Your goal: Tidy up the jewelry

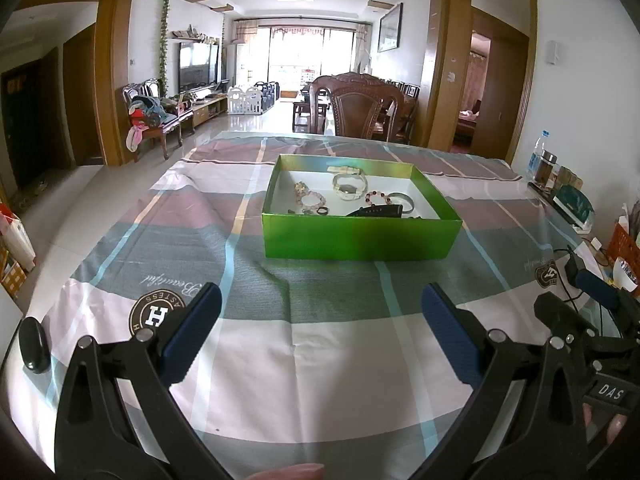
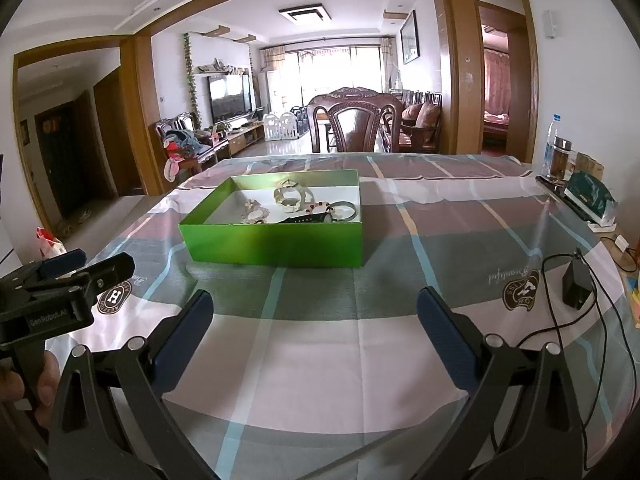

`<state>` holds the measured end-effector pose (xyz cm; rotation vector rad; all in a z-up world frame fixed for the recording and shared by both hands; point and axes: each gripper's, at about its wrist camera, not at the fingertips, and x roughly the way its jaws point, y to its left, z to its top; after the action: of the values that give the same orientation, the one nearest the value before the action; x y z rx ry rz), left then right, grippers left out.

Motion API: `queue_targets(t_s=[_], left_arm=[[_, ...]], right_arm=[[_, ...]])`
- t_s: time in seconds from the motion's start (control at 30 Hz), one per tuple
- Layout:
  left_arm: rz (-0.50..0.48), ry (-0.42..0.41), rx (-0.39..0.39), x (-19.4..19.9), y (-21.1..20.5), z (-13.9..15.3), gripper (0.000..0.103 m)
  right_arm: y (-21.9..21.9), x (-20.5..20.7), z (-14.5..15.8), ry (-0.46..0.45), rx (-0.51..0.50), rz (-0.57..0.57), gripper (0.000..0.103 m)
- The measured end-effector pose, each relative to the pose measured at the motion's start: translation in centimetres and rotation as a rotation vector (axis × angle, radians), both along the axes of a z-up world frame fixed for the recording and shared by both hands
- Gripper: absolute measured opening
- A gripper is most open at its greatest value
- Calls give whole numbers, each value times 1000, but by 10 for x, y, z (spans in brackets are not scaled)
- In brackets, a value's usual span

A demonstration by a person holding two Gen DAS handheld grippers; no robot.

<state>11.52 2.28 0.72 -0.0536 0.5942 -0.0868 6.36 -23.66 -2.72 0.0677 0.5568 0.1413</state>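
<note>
A shallow green cardboard box [image 1: 362,234], sitting at frame centre on the plaid-clothed tabletop [image 1: 304,344], is holding bracelets and watches [image 1: 350,184]. Both the left hand-held gripper [image 1: 320,336] and right hand-held gripper [image 2: 314,338] are hovering low in frame, fingers apart, gripping nothing.

Both wrist cameras sit low over the near table edge, facing across it toward the far room. The left view has the box [image 1: 362,236] near, at 12 o'clock; the right view has it at 11 (its camera stands further right). Both share the cloth [image 2: 360,340].
</note>
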Motion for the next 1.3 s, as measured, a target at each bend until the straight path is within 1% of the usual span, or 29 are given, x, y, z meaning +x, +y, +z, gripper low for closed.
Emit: queue_targets(t_s=[1.3], left_arm=[[-16,15,1,-9,7,-13,99]], right_arm=[[0,8,-3,13,-6,3,99]])
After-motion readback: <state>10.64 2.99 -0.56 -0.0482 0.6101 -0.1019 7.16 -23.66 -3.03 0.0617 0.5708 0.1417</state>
